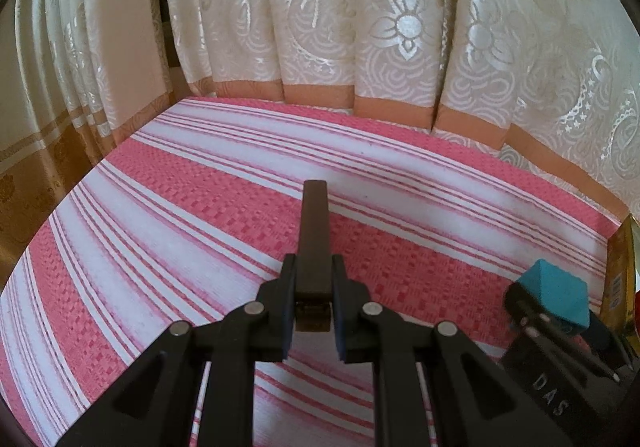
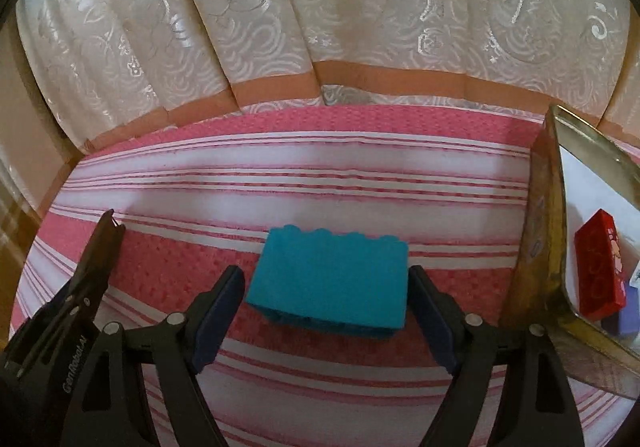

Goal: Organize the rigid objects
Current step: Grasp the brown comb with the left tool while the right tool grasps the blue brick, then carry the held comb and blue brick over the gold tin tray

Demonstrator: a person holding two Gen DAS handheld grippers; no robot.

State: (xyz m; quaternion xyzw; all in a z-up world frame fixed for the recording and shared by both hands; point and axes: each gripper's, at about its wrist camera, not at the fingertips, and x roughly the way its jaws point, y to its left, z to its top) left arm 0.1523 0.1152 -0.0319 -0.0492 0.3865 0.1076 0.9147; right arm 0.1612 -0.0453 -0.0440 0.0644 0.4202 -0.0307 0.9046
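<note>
Closest to the lens, saw the left gripper clamped tight on a dark bar. Noted the bar sticking out forward past the fingertips, held off the striped cloth, its near end just behind the pads. Found the right gripper with its jaws apart and set on either side of a teal block. Made out a thin strip of cloth between each pad and the block, so took it as not yet squeezed. Saw the block lying flat on the pink-and-white cloth, near the middle, with a row of bumps along its far edge.

Spotted a gold tin at the right, open on top, its near corner just beside the right gripper's right finger. Counted three things inside: a red box with a pale printed pattern, leaning against the tin's floor; a purple block nearer and to its right; a white piece at the frame's edge, too cut off to identify. Could not tell whether these touched one another.

Read "DAS" in pale letters on the right gripper's body from the left camera, and "GenRobotAI" on the left gripper's body from the right camera. Noticed some marking on the tin's outer wall, too blurred to read.

Saw a cream flowered curtain with a tan band hanging along the far edge of the cloth.
</note>
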